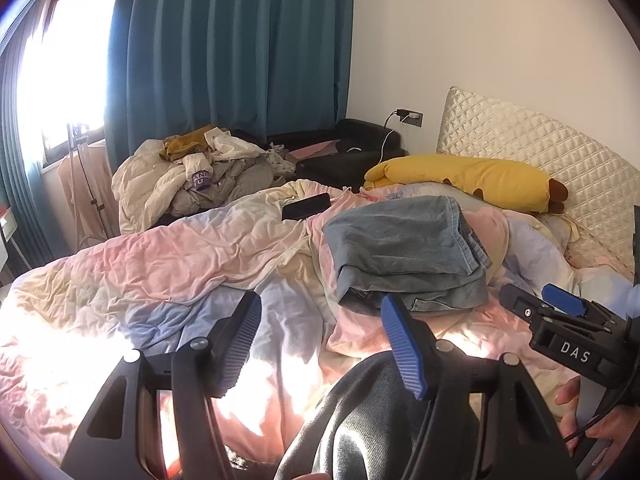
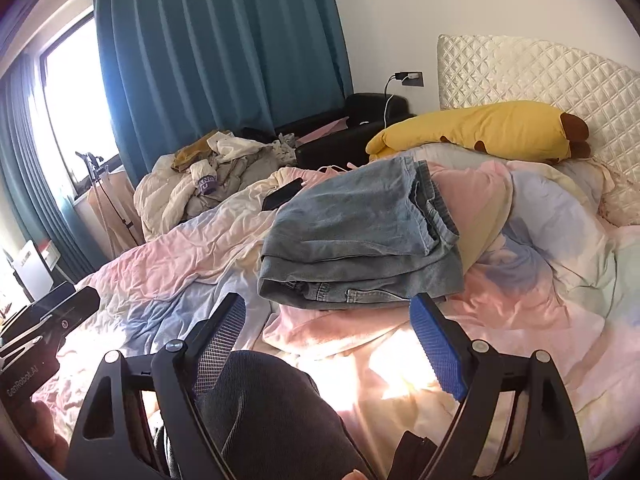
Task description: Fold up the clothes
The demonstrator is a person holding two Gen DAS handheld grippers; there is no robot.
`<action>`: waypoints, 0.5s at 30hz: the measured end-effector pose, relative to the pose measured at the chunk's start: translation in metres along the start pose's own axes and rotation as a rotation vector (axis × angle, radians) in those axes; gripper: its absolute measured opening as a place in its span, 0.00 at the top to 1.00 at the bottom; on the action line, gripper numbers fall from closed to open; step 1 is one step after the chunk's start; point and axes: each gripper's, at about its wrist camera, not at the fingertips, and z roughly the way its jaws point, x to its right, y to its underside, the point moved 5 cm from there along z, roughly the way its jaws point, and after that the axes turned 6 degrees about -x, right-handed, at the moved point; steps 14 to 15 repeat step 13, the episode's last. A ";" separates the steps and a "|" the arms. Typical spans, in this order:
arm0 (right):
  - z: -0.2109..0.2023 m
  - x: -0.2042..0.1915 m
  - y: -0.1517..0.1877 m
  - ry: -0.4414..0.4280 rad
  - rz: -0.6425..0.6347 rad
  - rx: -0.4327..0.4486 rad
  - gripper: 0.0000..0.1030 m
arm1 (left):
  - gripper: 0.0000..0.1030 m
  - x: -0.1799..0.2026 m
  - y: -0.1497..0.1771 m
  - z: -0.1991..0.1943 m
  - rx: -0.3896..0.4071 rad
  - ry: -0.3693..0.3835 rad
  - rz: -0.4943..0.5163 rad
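- Starting at far left: bright window (image 1: pixel 60 80) and teal curtain (image 1: pixel 232 40); a thin stand (image 2: pixel 100 184) leans below the sill in both views.
- Only the right wrist view catches a white box (image 2: pixel 36 268) at the left edge, and the left gripper's black body intruding there.
- Heap of unfolded clothes (image 1: pixel 200 172), cream, mustard and grey, sits on the bed's far side by the curtain.
- Black phone (image 1: pixel 306 206) lies on the pastel duvet (image 1: pixel 160 264), just left of the jeans.
- Left gripper (image 1: pixel 320 344): blue-padded fingers spread apart, holding nothing, hovering over the duvet near a dark grey garment (image 1: pixel 360 420).
- Folded jeans (image 2: pixel 360 236) rest in a neat stack mid-bed, beyond both grippers, touching neither.
- Right gripper (image 2: pixel 332 348): fingers wide apart, empty, the dark garment below them.
- Only the left wrist view shows the right gripper from outside, labelled "DAS", with a hand (image 1: pixel 592 420) under it.
- Yellow plush pillow (image 2: pixel 480 130) lies against the quilted headboard (image 2: pixel 560 76); wall socket (image 2: pixel 410 79) with charger beside it.
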 end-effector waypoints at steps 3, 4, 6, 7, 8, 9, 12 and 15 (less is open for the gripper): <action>0.002 -0.005 0.006 0.022 -0.017 0.005 0.17 | 0.38 -0.002 0.008 0.002 -0.006 -0.002 -0.006; 0.003 -0.006 0.007 0.027 -0.020 0.005 0.17 | 0.38 -0.002 0.010 0.003 -0.009 -0.001 -0.006; 0.003 -0.007 0.007 0.036 -0.022 0.005 0.17 | 0.38 -0.002 0.013 0.005 -0.016 0.003 -0.004; 0.002 -0.007 0.008 0.040 -0.023 0.005 0.17 | 0.38 -0.002 0.014 0.006 -0.018 0.003 -0.005; 0.002 -0.007 0.008 0.046 -0.024 0.006 0.17 | 0.38 -0.002 0.015 0.007 -0.021 0.004 -0.006; 0.004 -0.006 0.007 0.052 -0.022 0.005 0.17 | 0.38 -0.003 0.016 0.008 -0.024 0.004 -0.006; 0.005 -0.003 0.006 0.063 -0.012 0.004 0.17 | 0.38 -0.004 0.018 0.011 -0.033 0.006 -0.008; 0.006 -0.003 0.005 0.065 -0.009 0.001 0.17 | 0.38 -0.004 0.019 0.011 -0.034 0.006 -0.009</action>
